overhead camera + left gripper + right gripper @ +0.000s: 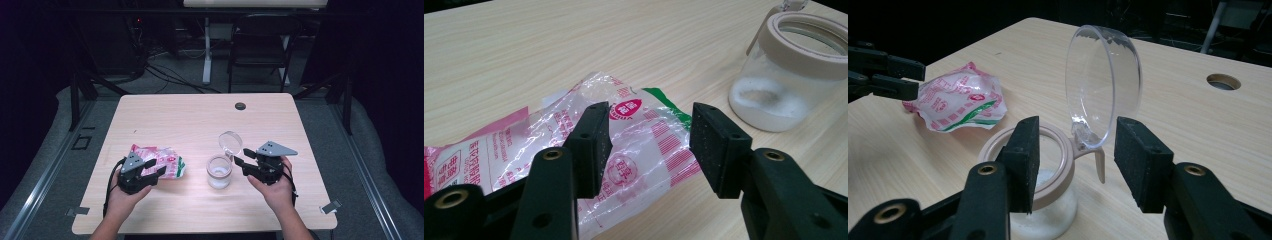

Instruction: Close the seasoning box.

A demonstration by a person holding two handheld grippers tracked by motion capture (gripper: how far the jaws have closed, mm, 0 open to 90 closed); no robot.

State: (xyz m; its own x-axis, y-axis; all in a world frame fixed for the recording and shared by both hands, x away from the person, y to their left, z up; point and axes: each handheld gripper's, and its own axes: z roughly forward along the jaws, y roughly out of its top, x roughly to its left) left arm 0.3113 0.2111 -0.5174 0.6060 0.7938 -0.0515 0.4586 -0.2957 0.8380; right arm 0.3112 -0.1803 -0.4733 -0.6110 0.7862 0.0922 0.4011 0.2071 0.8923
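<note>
The left gripper (153, 171), jaws open and straddling the crumpled packet (161, 161) at 9 o'clock of the jar (219, 171), is judged to be at the pick-up step; the right gripper (241, 156), jaws open, hovers at the jar's raised lid (230, 142). Next, the left jaws must close on the packet. Beyond, the wooden table (200, 117) bears a cable hole (240, 106) at 12 o'clock, before a dark chair (260, 47).

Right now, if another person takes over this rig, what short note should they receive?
Left gripper: open, over the empty-looking plastic bag, not gripping it.
Right gripper: open, just behind the jar's hinge, gripping nothing.
Jar: upright between both hands, with white powder at the bottom; its clear lid stands flipped open.
Done, as it looks: the powder is in the jar and the bag lies flat on the table.
Left, probably: shut the lid and remove the bag.
</note>
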